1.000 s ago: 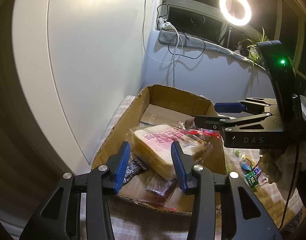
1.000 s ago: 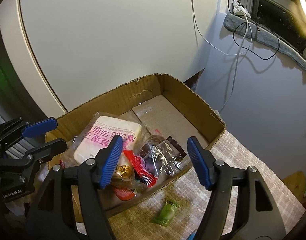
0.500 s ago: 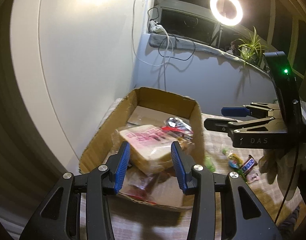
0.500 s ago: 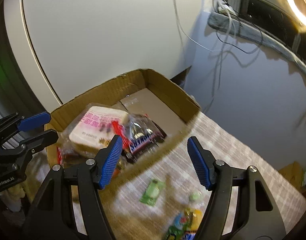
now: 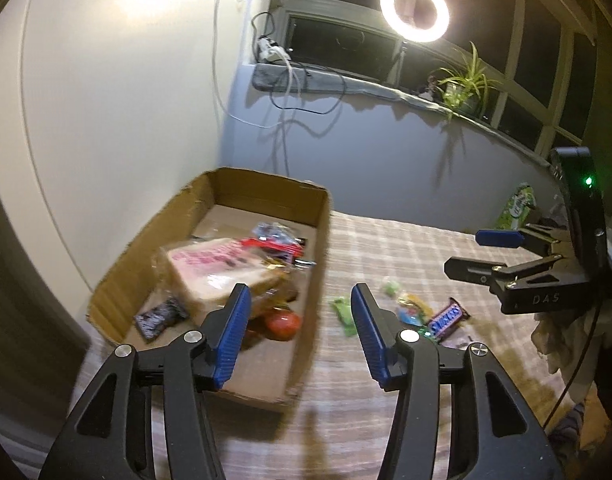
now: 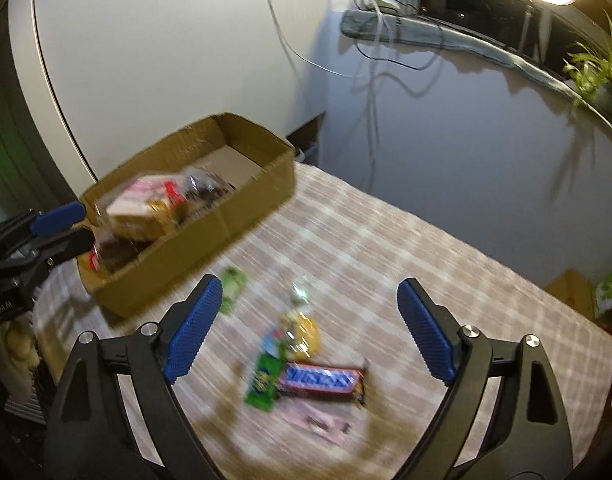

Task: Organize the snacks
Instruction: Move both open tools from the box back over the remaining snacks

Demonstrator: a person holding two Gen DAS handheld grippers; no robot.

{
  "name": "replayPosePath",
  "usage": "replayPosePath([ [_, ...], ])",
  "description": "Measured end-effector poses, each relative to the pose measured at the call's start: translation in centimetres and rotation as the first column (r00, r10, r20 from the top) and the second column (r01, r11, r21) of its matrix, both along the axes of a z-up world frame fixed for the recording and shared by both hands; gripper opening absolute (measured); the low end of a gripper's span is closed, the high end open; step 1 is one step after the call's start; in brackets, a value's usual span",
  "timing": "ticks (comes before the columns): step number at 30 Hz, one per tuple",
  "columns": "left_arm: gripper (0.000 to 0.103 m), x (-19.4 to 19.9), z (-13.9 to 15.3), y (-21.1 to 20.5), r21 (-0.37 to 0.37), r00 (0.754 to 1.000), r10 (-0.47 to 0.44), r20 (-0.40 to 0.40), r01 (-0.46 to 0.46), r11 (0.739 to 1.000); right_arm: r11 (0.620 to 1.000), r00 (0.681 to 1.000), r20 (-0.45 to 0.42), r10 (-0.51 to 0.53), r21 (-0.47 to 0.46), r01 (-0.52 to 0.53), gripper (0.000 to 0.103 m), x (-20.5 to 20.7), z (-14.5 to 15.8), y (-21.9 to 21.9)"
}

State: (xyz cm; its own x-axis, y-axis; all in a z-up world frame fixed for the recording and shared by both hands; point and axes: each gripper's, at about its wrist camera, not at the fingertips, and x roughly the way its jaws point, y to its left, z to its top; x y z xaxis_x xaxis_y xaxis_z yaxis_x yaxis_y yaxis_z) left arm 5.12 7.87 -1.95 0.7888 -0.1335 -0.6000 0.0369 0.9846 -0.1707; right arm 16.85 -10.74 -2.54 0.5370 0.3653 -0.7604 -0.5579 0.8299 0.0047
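Beside the open brown cardboard box [image 6: 193, 216], which now sits further left and smaller in both views than a second ago, the checked tablecloth [image 6: 386, 248] fills far more of the frame, so both hands have swung away from the box toward the loose snacks. The box already holds the clear-bagged sliced bread with pink print [image 5: 217, 268]; my guess is the next pick comes from the cloth. The right gripper [image 6: 310, 332] is opening, jaws wide and empty above the brown Snickers bar [image 6: 320, 380] right of the box. The left gripper [image 5: 299, 336] is also opening, moderately spread, nothing between. Only the left view shows the red round snack [image 5: 281, 324] inside the box; only the right shows the green flat packet [image 6: 261, 380] touching the bar.
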Motion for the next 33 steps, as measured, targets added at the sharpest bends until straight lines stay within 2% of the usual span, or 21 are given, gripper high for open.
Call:
replayPosePath([
  [6, 0.051, -0.2, -0.6, -2.6, -0.007, 0.998, -0.061, -0.022, 0.061, 0.998, 0.999, 0.999, -0.037, -0.037, -0.004, 0.037, 0.092, -0.7, -1.7, -3.2],
  [10, 0.051, -0.2, -1.3, -4.3, -0.013, 0.994, -0.099, -0.042, 0.099, 0.995, 1.000, 0.998, -0.053, -0.019, -0.023, 0.018, 0.092, -1.1, -2.9, -4.5],
  [15, 0.051, 0.1, -2.2, -6.2, -0.014, 0.987, -0.140, -0.075, 0.140, 0.990, 0.997, 0.997, -0.047, 0.056, -0.054, -0.058, 0.092, -1.9, -3.6, -5.0],
  [20, 0.051, 0.6, -2.7, -7.6, -0.008, 0.982, -0.163, -0.093, 0.163, 0.987, 0.977, 0.984, -0.026, 0.174, -0.120, -0.176, 0.092, -2.6, -4.2, -4.0],
  [26, 0.051, 2.3, -3.6, -8.3, -0.030, 0.976, -0.177, -0.128, 0.174, 0.984, 0.941, 0.960, -0.031, 0.280, -0.190, -0.281, 0.084, -2.2, -5.3, -2.8],
  [30, 0.051, 3.7, -4.3, -8.9, -0.050, 0.969, -0.195, -0.155, 0.190, 0.981, 0.920, 0.943, -0.044, 0.331, -0.206, -0.332, 0.078, -1.5, -6.1, -2.5],
  [33, 0.051, 4.8, -4.9, -9.5, -0.065, 0.963, -0.208, -0.173, 0.200, 0.978, 0.908, 0.930, -0.049, 0.364, -0.203, -0.366, 0.078, -1.1, -6.4, -2.4],
])
